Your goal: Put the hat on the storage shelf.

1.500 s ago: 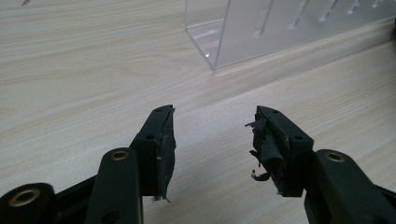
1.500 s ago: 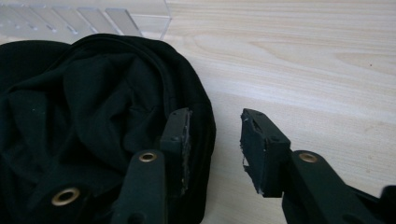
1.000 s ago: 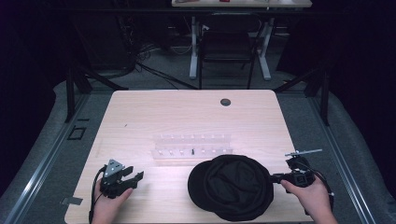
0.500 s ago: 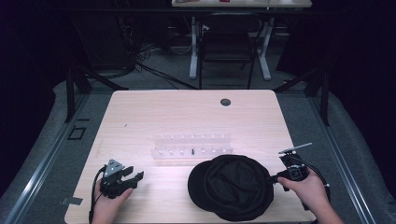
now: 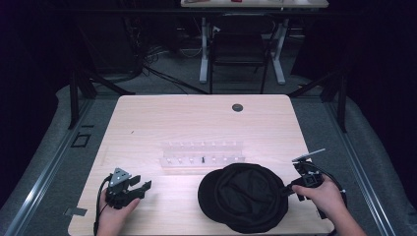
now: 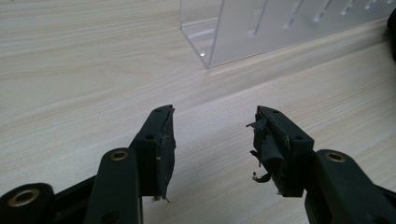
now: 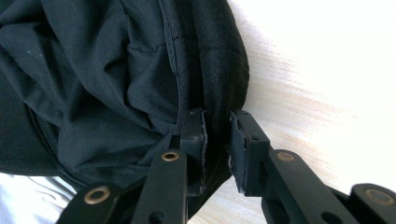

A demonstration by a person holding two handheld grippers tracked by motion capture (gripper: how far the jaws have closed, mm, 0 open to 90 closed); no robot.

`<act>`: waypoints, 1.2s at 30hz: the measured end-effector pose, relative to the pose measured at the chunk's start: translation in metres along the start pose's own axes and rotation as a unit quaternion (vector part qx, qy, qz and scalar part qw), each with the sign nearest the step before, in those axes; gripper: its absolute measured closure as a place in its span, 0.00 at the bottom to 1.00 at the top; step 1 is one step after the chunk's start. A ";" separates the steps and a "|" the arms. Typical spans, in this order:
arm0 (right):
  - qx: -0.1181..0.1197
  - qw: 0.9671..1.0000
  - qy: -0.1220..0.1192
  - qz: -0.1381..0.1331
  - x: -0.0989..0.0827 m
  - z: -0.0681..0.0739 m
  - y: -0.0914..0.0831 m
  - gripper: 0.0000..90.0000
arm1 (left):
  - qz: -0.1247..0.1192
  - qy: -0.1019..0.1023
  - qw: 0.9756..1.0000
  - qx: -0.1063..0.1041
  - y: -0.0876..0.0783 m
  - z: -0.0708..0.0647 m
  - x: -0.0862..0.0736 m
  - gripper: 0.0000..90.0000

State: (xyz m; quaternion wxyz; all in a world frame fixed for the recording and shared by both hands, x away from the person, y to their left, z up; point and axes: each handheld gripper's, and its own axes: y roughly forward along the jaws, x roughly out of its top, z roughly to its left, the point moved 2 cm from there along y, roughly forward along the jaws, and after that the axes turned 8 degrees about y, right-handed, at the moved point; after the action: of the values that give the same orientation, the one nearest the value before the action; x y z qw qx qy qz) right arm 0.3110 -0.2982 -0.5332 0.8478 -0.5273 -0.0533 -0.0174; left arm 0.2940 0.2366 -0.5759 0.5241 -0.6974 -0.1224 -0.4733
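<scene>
- While my right hand has shifted only slightly since a second ago, my right tongs [image 5: 286, 191] have just been closing, then easing apart a little, with the rim of the black hat [image 5: 244, 197] between the jaws.
- In the right gripper view the jaws bracket the hat's edge band [image 7: 215, 84]; whether the pads press it I cannot tell.
- My left tongs [image 5: 143, 187] stand open and empty over the counter [image 5: 196, 123], unmoved.
- The left gripper view shows the clear rack [image 6: 280, 28] close ahead, cut off at the top.
</scene>
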 end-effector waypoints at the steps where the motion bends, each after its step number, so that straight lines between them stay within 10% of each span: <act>1: 0.000 1.000 -0.007 0.010 0.001 -0.001 -0.001 0.85 | 0.000 0.000 1.000 0.000 0.000 0.000 0.000 0.54; 21: 0.051 0.998 0.028 -0.001 0.000 0.003 -0.012 0.98 | -0.001 -0.002 1.000 0.002 0.000 0.000 0.000 0.54; 30: 0.069 0.998 0.003 0.004 0.000 0.017 -0.032 0.98 | -0.002 -0.001 1.000 0.002 0.000 0.000 0.000 0.54; 36: 0.113 0.993 0.010 -0.022 0.000 0.028 -0.044 0.98 | -0.003 -0.001 1.000 0.003 -0.001 0.000 0.000 0.54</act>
State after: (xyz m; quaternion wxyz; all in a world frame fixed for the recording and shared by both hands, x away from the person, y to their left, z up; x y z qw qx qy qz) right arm 0.3054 -0.2929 -0.4821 0.9021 -0.4263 -0.0579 -0.0347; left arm 0.2938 0.2371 -0.5752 0.5245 -0.6963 -0.1263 -0.4734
